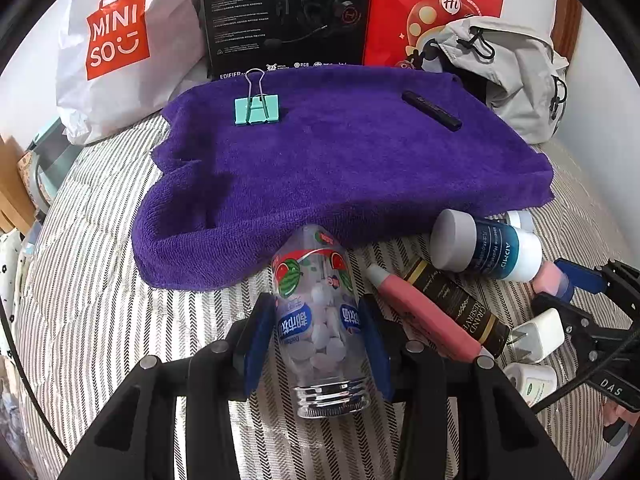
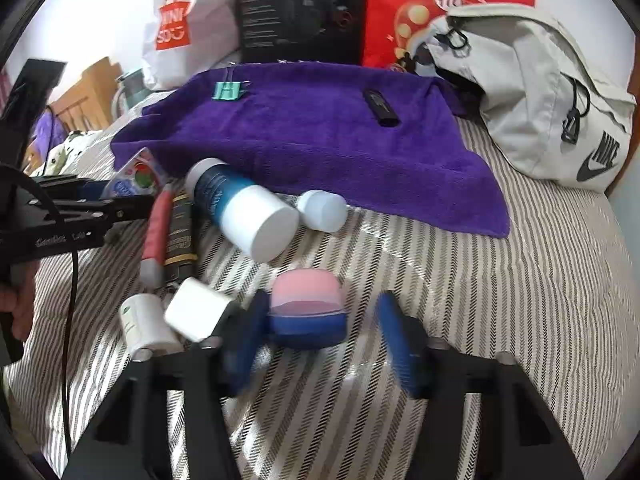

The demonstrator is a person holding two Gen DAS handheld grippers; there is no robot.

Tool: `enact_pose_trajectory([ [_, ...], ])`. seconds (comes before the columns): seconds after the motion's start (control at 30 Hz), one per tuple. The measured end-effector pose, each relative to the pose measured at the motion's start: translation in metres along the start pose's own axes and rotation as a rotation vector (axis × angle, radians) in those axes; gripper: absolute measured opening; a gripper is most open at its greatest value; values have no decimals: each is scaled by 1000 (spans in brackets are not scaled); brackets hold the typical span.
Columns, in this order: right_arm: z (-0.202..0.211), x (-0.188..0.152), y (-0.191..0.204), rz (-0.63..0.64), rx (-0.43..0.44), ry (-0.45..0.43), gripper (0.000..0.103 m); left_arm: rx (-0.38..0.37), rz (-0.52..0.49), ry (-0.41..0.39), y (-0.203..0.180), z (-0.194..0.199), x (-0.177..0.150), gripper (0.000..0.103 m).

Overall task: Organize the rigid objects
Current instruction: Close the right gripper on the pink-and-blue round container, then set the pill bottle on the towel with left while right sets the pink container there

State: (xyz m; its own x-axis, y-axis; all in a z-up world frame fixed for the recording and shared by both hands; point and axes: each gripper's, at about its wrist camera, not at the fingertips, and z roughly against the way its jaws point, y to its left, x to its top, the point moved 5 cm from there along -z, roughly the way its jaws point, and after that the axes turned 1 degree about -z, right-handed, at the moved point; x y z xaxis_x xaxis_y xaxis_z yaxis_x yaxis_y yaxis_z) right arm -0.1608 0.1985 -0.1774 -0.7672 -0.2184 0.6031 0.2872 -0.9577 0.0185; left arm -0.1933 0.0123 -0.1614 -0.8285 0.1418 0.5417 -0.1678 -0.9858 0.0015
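My left gripper is shut on a clear candy bottle with a watermelon label, held just above the striped bed in front of the purple towel. On the towel lie a teal binder clip and a black stick. My right gripper is open, its fingers on either side of a pink and blue jar; the left finger touches it, the right stands apart. A blue and white bottle, pink tube, dark tube, white charger and small white jars lie nearby.
A grey Nike backpack lies at the back right. A white Miniso bag, a black box and a red bag stand behind the towel. The striped bed cover stretches to the right.
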Motion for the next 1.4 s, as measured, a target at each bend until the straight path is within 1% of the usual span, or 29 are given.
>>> enact_pose_trajectory([
  [0.07, 1, 0, -1, -10, 12, -1, 45, -4, -4, -2, 0, 0, 0, 42],
  [0.1, 1, 0, -3, -16, 11, -1, 39, -5, -5, -3, 0, 0, 0, 42],
  [0.17, 2, 1, -7, -27, 24, 2, 37, -9, -6, -6, 0, 0, 1, 41],
  [0.33, 1, 7, -5, -14, 70, 29, 37, -34, 19, -7, 5, 4, -1, 40],
  [0.47, 5, 7, -7, -17, 76, 32, 37, -60, 54, -7, 14, 9, -6, 40],
  [0.67, 18, 5, -9, -21, 88, 17, 37, -51, 61, -21, 21, 19, -5, 40],
  [0.7, 22, 6, -9, -21, 89, 3, 37, -53, 64, -29, 22, 23, -4, 40],
  [0.77, 25, 6, -10, -34, 110, 4, 37, -64, 69, -45, 24, 30, 0, 40],
  [0.93, 33, 9, -14, -46, 113, -10, 37, -67, 70, -68, 28, 44, 9, 40],
  [1.03, 37, 15, -15, -50, 130, -20, 37, -60, 69, -80, 31, 50, 17, 40],
  [1.4, 34, 49, -15, -49, 174, -43, 37, -50, 75, -90, 40, 48, 47, 40],
])
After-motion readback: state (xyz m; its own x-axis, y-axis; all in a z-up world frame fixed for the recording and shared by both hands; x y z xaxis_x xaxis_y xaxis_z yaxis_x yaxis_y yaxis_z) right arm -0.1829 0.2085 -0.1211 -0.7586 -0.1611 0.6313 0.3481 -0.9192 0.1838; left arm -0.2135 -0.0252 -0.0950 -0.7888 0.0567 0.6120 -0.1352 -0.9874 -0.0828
